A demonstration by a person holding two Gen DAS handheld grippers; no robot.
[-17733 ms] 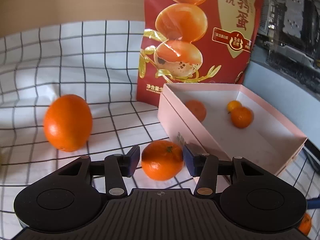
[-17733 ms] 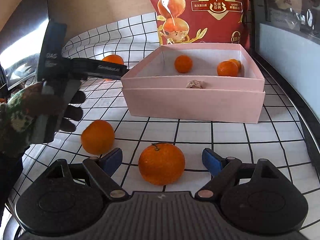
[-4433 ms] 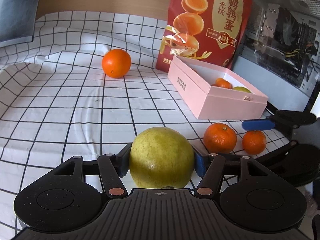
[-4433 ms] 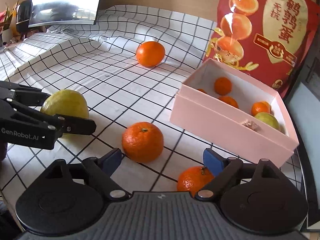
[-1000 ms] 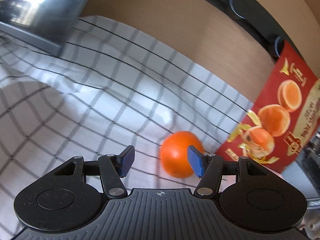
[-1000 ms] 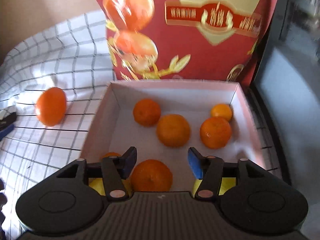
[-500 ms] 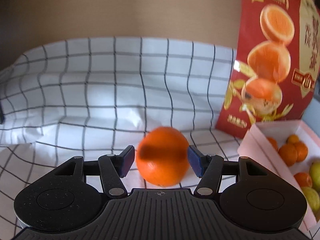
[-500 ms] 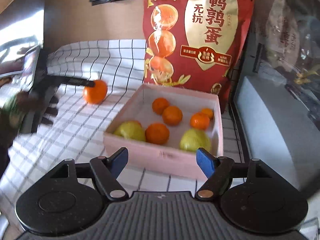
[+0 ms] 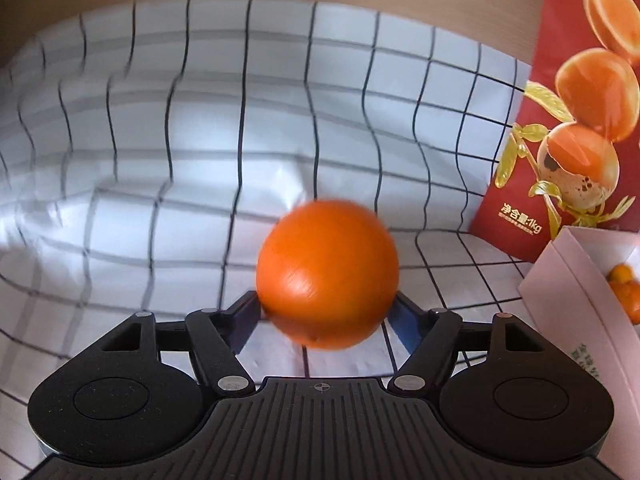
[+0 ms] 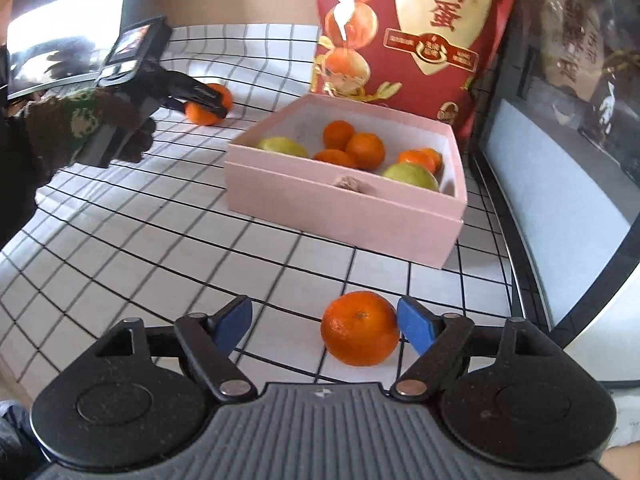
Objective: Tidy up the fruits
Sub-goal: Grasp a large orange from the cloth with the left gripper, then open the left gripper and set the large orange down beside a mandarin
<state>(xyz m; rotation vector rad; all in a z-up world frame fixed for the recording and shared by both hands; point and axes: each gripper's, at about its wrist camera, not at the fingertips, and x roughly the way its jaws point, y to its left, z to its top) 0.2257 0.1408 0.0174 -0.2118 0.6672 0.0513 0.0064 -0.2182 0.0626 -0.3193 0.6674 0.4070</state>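
Observation:
A large orange (image 9: 327, 274) sits between the jaws of my left gripper (image 9: 326, 316), whose blue pads press its sides; the picture is blurred. The right wrist view shows the same orange (image 10: 208, 105) gripped far left on the checked cloth. My right gripper (image 10: 325, 328) is open, with a mandarin (image 10: 360, 328) on the cloth between its jaws, close to the right pad. The pink box (image 10: 340, 208) holds several mandarins (image 10: 364, 150) and two green-yellow fruits (image 10: 412, 176).
A red snack bag (image 10: 416, 28) stands behind the box. A dark framed cabinet (image 10: 560, 184) runs along the right. The checked cloth (image 10: 140, 248) rises in folds at the back. The box corner (image 9: 576, 304) is at the left view's right edge.
My left gripper closed in on the large orange and now grips it. My right gripper drew back from the box and dropped low over a mandarin on the cloth.

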